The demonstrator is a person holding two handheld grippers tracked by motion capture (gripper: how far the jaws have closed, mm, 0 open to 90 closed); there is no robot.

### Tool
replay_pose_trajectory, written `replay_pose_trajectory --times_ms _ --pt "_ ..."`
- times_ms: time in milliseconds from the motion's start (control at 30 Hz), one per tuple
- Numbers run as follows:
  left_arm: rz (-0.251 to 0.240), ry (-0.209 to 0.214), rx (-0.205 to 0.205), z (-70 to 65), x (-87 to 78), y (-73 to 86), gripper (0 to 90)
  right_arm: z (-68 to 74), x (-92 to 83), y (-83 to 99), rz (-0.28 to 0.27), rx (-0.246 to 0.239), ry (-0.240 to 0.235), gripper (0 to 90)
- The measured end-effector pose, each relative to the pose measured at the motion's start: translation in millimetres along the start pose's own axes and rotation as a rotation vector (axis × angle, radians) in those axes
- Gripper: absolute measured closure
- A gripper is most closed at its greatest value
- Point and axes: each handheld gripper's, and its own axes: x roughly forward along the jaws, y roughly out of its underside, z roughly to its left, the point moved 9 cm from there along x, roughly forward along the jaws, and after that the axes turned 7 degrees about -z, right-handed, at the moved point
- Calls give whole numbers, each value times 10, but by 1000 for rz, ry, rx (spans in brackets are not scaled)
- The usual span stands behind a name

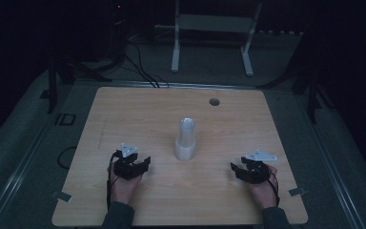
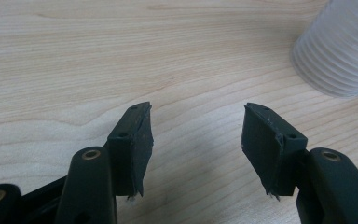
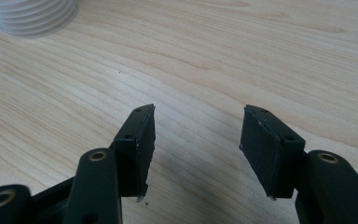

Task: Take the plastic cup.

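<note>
In the middle of the surface [image 1: 124, 119] stands a stack of white cups [image 1: 186, 139], untouched. The left hand-held gripper [image 1: 145, 162] and right hand-held gripper [image 1: 233, 168] rest well apart either side, jaws parted, empty; nothing appears begun.

Left gripper [image 1: 145, 162] and right gripper [image 1: 233, 168] low, level, fingers apart, nothing between.

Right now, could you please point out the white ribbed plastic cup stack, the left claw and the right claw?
white ribbed plastic cup stack [image 1: 186, 140]: high view, side wall.
left claw [image 1: 144, 163]: high view, between fingertips.
right claw [image 1: 235, 169]: high view, between fingertips.
</note>
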Motion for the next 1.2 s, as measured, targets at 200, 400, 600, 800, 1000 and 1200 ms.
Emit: replay_pose_trajectory --times_ms 200,400,600,800,1000,1200 --pt "-15 0 14 -22 -20 -19 410 27 -3 3 -1 -8 -7 439" --pt "-11 4 50 -78 -28 -32 405 44 -17 -10 -5 -5 -16 432" --pt "-20 42 59 -155 -63 -95 411 68 -62 -86 -26 0 -27 433" --pt "-47 60 98 -229 -100 -174 409 153 -135 -225 -53 -31 -45 431" --pt "-58 80 118 -283 -125 -238 404 200 -150 -312 -62 -40 -56 426" --pt "-63 100 131 -335 -133 -292 399 245 -188 -438 -80 -45 -75 423"
